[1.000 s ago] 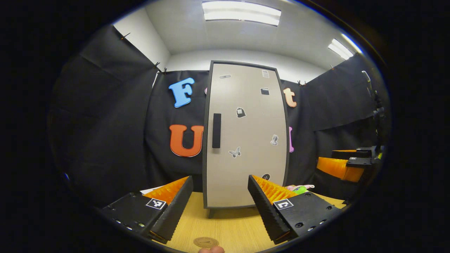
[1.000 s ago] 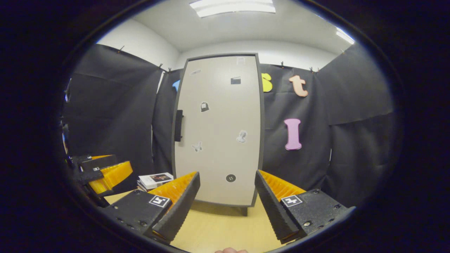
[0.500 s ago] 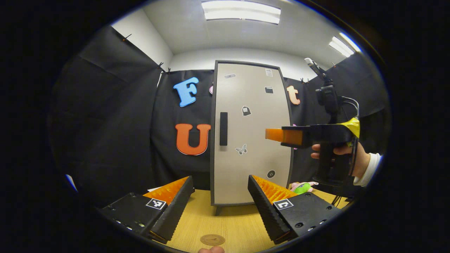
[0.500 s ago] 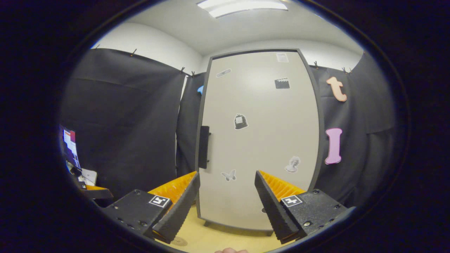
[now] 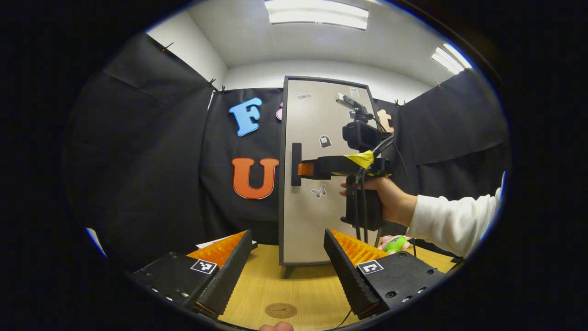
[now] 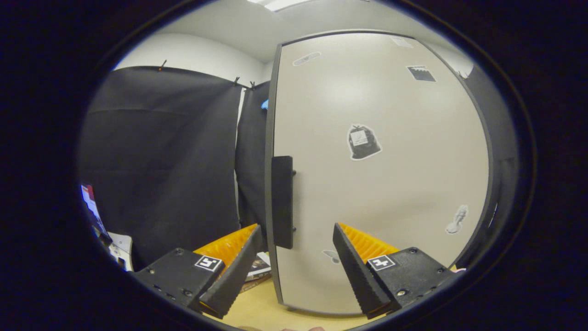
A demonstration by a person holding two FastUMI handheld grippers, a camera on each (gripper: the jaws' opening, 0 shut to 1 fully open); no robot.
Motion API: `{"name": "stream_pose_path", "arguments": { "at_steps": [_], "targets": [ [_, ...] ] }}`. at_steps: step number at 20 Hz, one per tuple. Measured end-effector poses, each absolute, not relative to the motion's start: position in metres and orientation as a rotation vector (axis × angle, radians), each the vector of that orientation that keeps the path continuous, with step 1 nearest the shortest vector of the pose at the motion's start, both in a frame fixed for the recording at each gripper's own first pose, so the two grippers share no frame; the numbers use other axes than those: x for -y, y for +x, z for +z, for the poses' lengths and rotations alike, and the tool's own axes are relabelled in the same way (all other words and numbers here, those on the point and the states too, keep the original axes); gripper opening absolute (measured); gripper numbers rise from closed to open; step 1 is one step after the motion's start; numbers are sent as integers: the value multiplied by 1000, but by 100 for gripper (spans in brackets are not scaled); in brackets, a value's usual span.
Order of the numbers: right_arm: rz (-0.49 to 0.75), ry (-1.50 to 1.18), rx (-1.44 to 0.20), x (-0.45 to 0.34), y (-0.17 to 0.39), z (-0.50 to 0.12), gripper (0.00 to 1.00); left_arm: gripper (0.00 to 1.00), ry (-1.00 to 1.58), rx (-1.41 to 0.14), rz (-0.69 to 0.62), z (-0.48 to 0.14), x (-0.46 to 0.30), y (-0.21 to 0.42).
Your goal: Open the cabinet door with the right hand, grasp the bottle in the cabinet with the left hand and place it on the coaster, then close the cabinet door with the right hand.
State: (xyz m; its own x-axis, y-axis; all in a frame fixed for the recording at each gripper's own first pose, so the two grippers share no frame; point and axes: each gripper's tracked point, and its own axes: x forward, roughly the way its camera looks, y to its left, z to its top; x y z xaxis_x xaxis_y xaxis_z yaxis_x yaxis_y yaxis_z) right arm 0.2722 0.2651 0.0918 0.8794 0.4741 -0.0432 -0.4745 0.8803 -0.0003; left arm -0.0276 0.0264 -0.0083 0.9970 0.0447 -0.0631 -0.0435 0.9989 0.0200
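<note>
On the wooden table (image 5: pixel 301 287) the cabinet (image 5: pixel 321 179) stands upright with its door (image 6: pixel 381 174) closed, so the bottle inside cannot be seen. From the left gripper view, the right gripper (image 5: pixel 301 169) is held level by a hand (image 5: pixel 390 200) in a white sleeve (image 5: pixel 452 220), its tips right at the dark vertical handle (image 5: pixel 296 164); whether they touch it cannot be told. From the right gripper view, the right gripper (image 6: pixel 296 243) is spread wide with nothing between its fingers, the handle (image 6: pixel 282 202) just ahead of them. Lower down, the left gripper (image 5: pixel 287 255) is also wide open and empty above the table. A round coaster (image 5: pixel 281 310) lies flat on the wood just before it. A green and pink toy (image 5: pixel 395 243) sits beside the cabinet
</note>
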Motion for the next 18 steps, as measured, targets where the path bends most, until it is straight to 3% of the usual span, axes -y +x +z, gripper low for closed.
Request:
{"name": "stream_pose_path", "arguments": {
  "at_steps": [3, 4, 5, 6, 8, 9, 11, 14, 15, 18],
  "targets": [
    [484, -30, -61, -282, 289, 88, 98, 95, 16, -66, 49, -9, -32, -27],
    [483, -36, -66, -287, 294, 88, 90, 95, 17, -67, 51, -9, -35, -26],
    [477, -40, -70, -291, 298, 86, 90, 95, 16, -68, 54, -10, -37, -25],
    [474, -43, -73, -294, 301, 85, 78, 95, 15, -68, 55, -10, -38, -25],
    [470, -41, -73, -299, 304, 85, 63, 95, 12, -66, 62, -9, -43, -24],
    [462, -39, -73, -299, 306, 84, 64, 95, 10, -66, 65, -9, -46, -24],
    [442, -36, -79, -299, 311, 82, 55, 95, 6, -63, 70, -9, -49, -23],
    [443, -6, -75, -301, 314, 83, 35, 95, 7, -61, 72, -10, -53, -21],
    [437, -12, -72, -299, 313, 83, 37, 95, 7, -61, 73, -11, -54, -20],
    [441, -36, -69, -300, 315, 82, 26, 95, -3, -52, 66, -8, -53, -20]
  ]
}}
